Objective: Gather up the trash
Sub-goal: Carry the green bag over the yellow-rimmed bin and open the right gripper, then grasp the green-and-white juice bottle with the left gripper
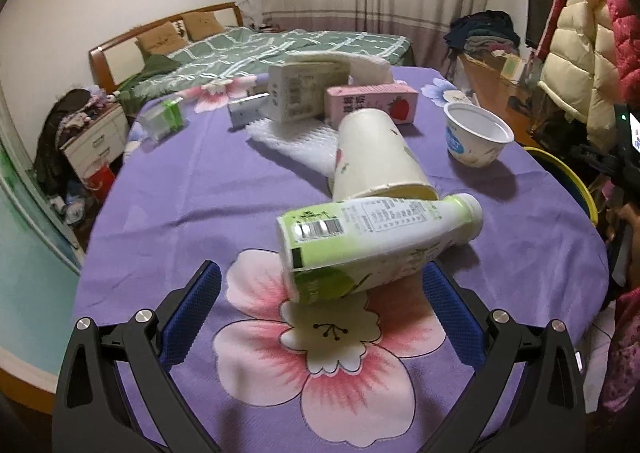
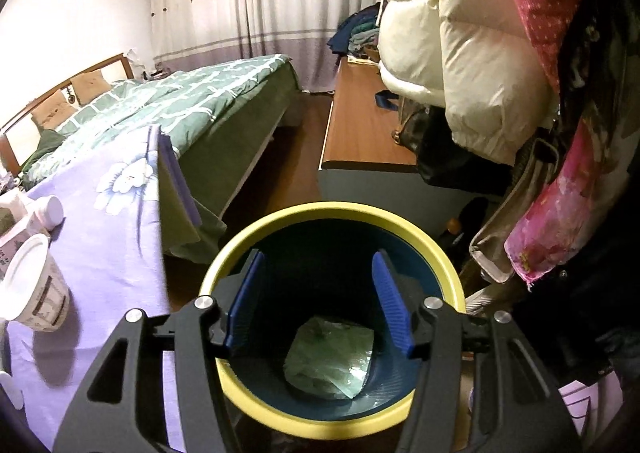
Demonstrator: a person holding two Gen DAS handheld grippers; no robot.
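Observation:
A green-and-white plastic bottle (image 1: 376, 241) lies on its side on the purple flowered tablecloth (image 1: 168, 213). My left gripper (image 1: 320, 281) is open just in front of it. The bottle's base reaches between the fingertips and hides the tip of the right finger (image 1: 440, 293); the pads do not press on it. In the right wrist view my right gripper (image 2: 318, 273) is open over the yellow-rimmed bin (image 2: 420, 229), with nothing between its fingers. A crumpled greenish wrapper (image 2: 332, 361) lies at the bottom of the bin.
Behind the bottle lie a tipped paper cup (image 1: 376, 157), bubble wrap (image 1: 296, 141), a white box (image 1: 302, 93), a pink carton (image 1: 372, 103), a white bowl (image 1: 476, 137) and a small green carton (image 1: 164, 119). The bin's rim (image 1: 576, 181) shows past the table's right edge. Coats (image 2: 472, 53) hang close on the right.

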